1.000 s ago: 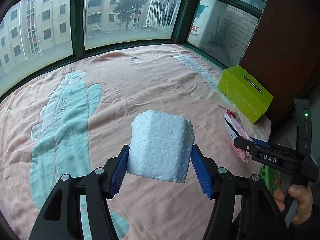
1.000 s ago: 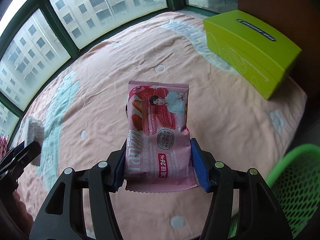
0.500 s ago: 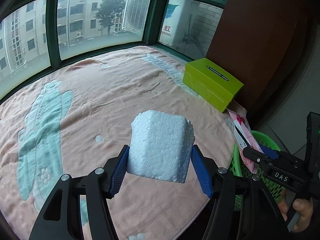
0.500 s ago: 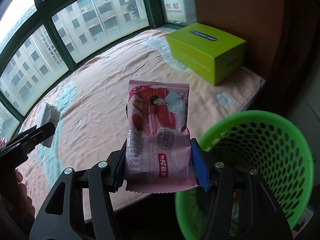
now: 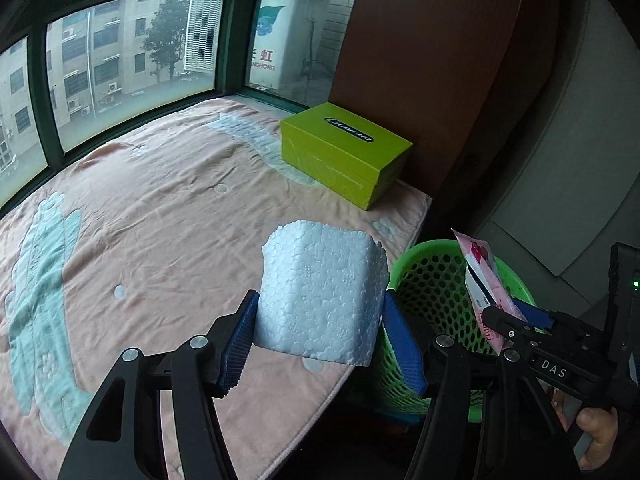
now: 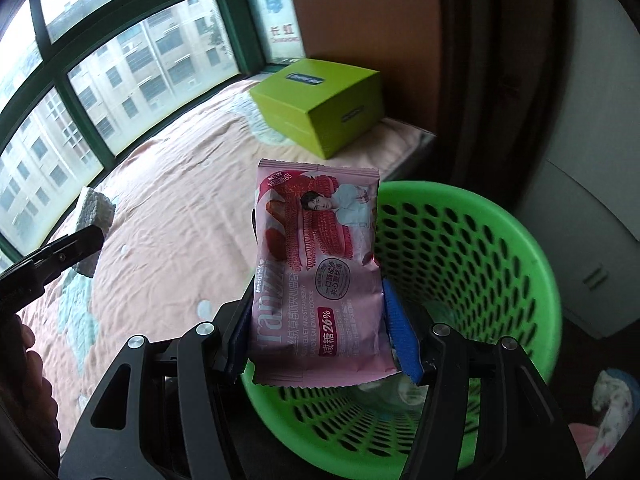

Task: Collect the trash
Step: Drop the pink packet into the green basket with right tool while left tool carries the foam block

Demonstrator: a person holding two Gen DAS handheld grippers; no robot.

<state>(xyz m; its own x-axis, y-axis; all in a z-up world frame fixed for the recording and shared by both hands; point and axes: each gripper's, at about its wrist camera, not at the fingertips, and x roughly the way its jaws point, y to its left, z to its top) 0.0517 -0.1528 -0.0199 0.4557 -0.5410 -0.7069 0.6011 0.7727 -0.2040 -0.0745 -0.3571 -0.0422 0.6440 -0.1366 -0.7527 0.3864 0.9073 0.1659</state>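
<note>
Both jaws clamped: left gripper (image 5: pixel 320 320) holds foam block (image 5: pixel 320 296) over bed edge; right gripper (image 6: pixel 320 320) holds snack packet (image 6: pixel 316 272) over basket (image 6: pixel 500 240).

In front of you the bed (image 5: pixel 168 216) fills the left and middle of the frame, covered by a wrinkled pink blanket (image 5: pixel 180 240) with pale teal patterns and small white dots. A lime-green box (image 5: pixel 344 152) rests on the blanket at the bed's far right corner, upper middle of the frame.
</note>
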